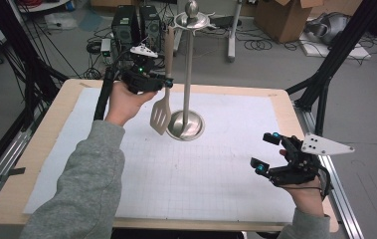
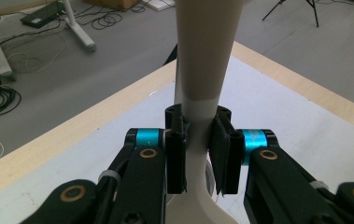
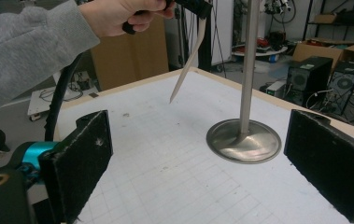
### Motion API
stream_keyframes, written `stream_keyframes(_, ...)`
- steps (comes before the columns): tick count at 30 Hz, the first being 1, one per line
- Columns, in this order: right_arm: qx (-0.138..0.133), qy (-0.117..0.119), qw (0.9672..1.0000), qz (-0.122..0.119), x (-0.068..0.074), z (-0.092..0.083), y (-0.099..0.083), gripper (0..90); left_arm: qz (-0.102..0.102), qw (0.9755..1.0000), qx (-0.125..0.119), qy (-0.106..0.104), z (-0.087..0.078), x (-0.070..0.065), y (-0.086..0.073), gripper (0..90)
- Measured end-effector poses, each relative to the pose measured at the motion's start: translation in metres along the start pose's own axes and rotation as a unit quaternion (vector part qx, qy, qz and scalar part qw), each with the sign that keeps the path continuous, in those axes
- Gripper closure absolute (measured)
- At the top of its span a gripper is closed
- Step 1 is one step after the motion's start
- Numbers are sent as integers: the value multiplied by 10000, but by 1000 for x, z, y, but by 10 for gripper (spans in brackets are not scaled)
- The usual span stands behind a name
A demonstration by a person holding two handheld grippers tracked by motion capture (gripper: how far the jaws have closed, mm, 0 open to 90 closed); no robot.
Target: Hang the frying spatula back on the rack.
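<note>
Spatula [image 1: 162,112] held at the utensil stand [image 1: 188,74], above the desk [image 1: 226,159].
The handle is clamped by the left hand-held gripper [image 2: 201,154]; the right hand-held gripper [image 1: 268,152] is kept released. Judged next: the handle's end is to be hooked onto the stand's top.

Table [image 1: 285,107]: light wooden top, sitting on a metal frame.
Mat [image 1: 216,164]: white gridded sheet, lying flat and covering most of the table.
Stand [image 1: 186,125]: round metal base resting on the mat, pole rising upright.
</note>
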State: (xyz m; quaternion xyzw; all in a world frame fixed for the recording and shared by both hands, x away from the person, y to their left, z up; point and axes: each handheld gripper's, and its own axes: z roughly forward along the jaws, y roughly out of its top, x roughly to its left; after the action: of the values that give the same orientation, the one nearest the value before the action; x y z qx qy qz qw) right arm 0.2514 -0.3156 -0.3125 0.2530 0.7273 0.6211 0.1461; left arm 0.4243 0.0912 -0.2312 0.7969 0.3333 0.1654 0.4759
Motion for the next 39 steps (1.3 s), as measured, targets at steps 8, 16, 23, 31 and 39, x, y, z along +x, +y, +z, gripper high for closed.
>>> stream_keyframes(8, -19, -29, 10000, 23, 0, -2, -1, 69, 79, 9999, -151, -21, -2, -1, -9, 538)
stream_keyframes(16, -4, -32, 10000, -21, 1, -1, 0, 69, 103, 9982, -396, -446, -19, 3, -27, 315)
stream_keyframes(23, 20, -3, 10000, -34, 1, 2, 1, 69, 86, 9964, -524, -668, -38, 6, -47, 171)
stream_keyframes(31, 49, 0, 10000, -26, 0, 5, 2, 68, 12, 9957, -706, -599, -62, 14, -60, 85)
stream_keyframes(39, 110, 20, 9999, -47, 0, 9, 1, 69, -15, 9946, -973, -370, -83, 17, -78, 79)
